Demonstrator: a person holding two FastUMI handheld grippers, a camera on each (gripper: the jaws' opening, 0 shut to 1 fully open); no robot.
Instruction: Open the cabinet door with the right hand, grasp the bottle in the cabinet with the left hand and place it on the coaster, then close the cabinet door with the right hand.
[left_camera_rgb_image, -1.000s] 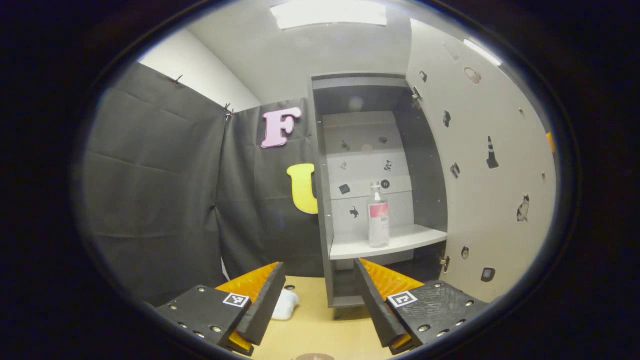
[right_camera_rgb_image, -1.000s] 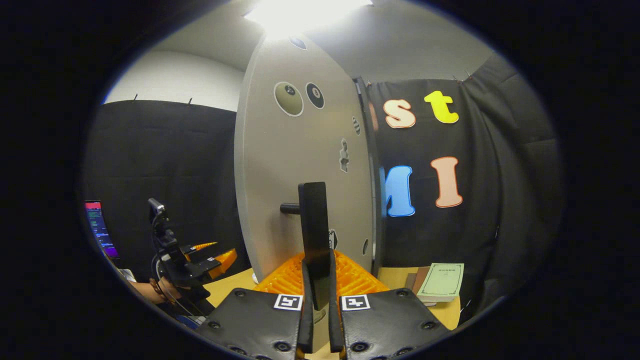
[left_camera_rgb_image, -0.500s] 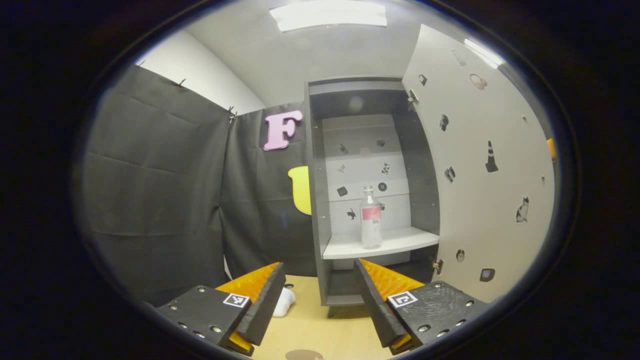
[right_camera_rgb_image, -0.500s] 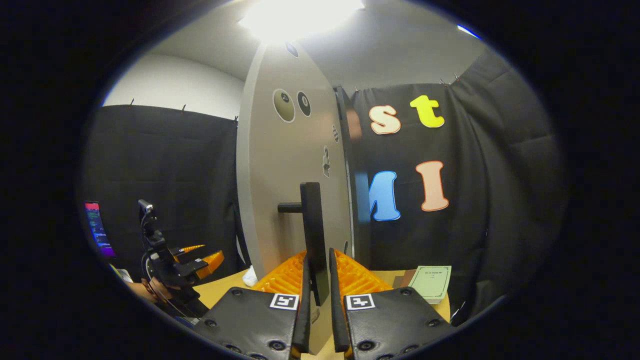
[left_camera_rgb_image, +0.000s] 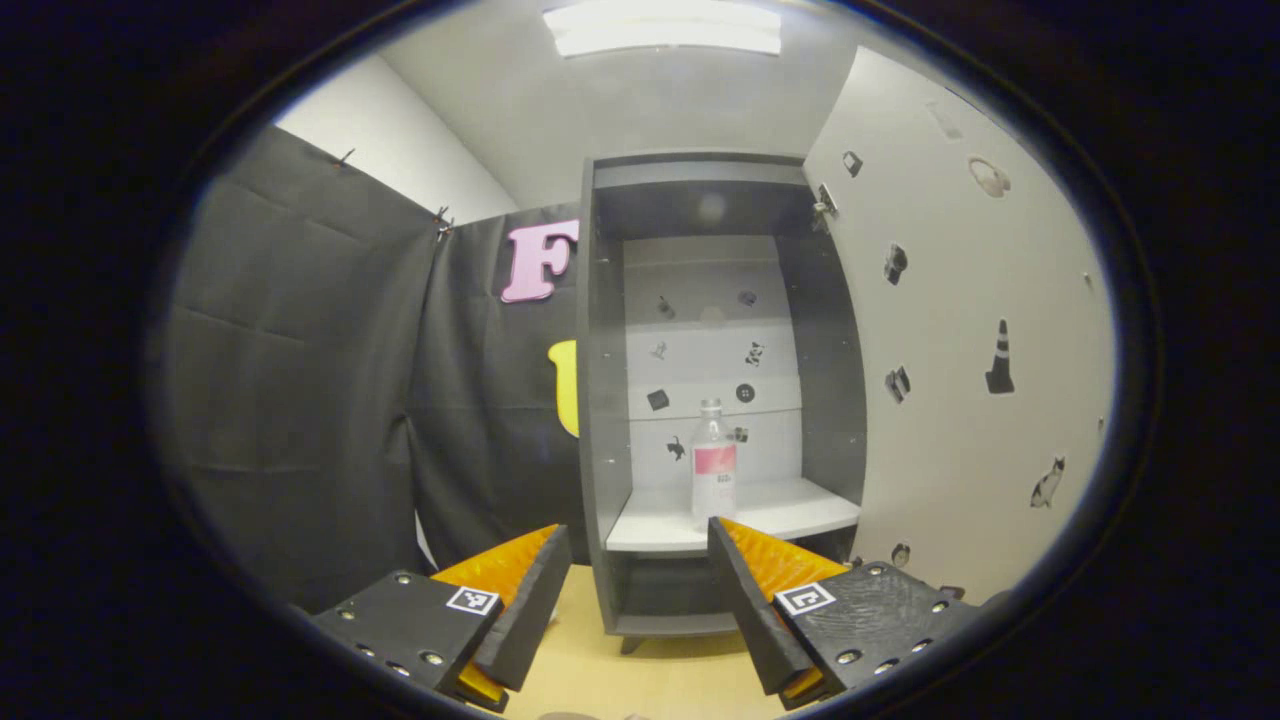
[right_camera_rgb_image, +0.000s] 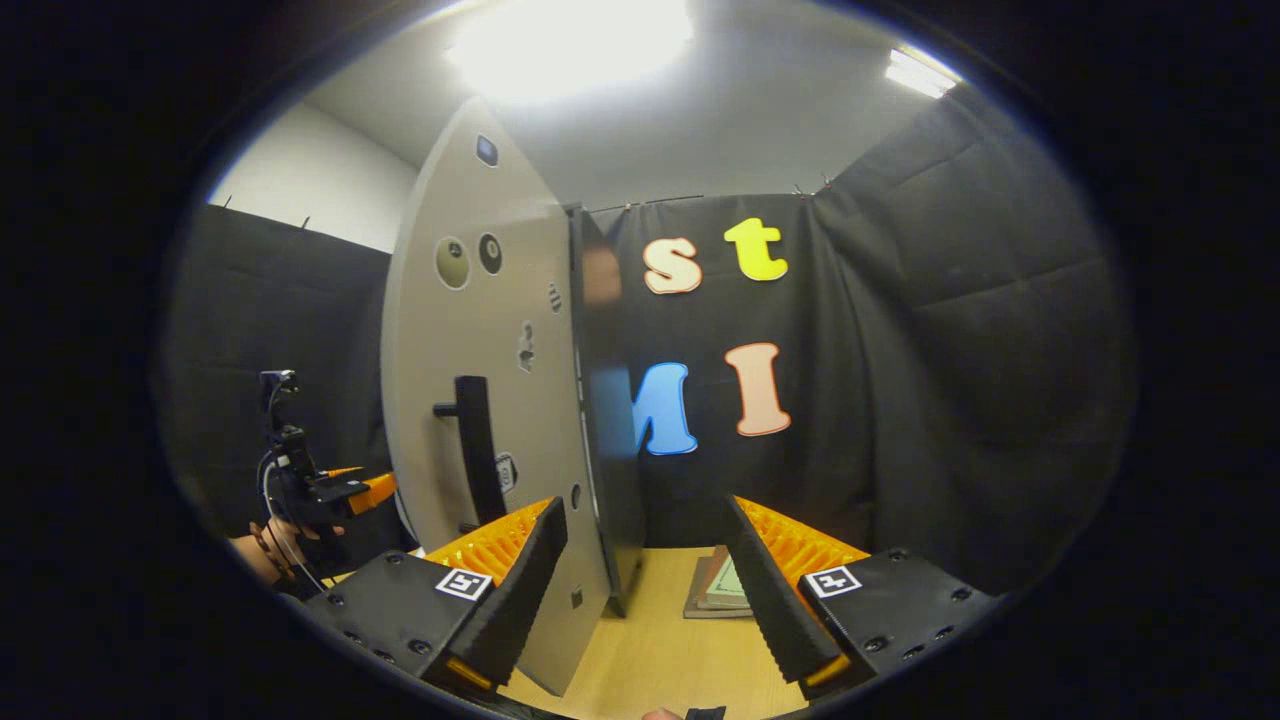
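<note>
The grey cabinet (left_camera_rgb_image: 600, 400) stands with its door (left_camera_rgb_image: 960, 350) swung wide to the right. A clear bottle (left_camera_rgb_image: 713, 460) with a pink label stands upright on the white shelf (left_camera_rgb_image: 650, 530) inside. My left gripper (left_camera_rgb_image: 635, 532) is open, short of the cabinet, with the bottle just above its right finger. In the right gripper view the door (right_camera_rgb_image: 470, 330) shows its outer face with the dark bar handle (right_camera_rgb_image: 475, 450). My right gripper (right_camera_rgb_image: 645, 508) is open and off the handle, with the door's edge between its fingers. The left gripper (right_camera_rgb_image: 335, 488), held by a hand (right_camera_rgb_image: 255, 550), shows at far left.
The cabinet rests on a light wooden table (right_camera_rgb_image: 650, 650). A small stack of books (right_camera_rgb_image: 725, 590) lies on the table behind the door, near the cloth wall. Black cloth walls close in on the left (left_camera_rgb_image: 300, 380) and right (right_camera_rgb_image: 950, 380).
My right gripper has let go of the door handle, opened and drawn back; the handle now sits to its left. The left gripper has shifted so the open cabinet is more head-on.
</note>
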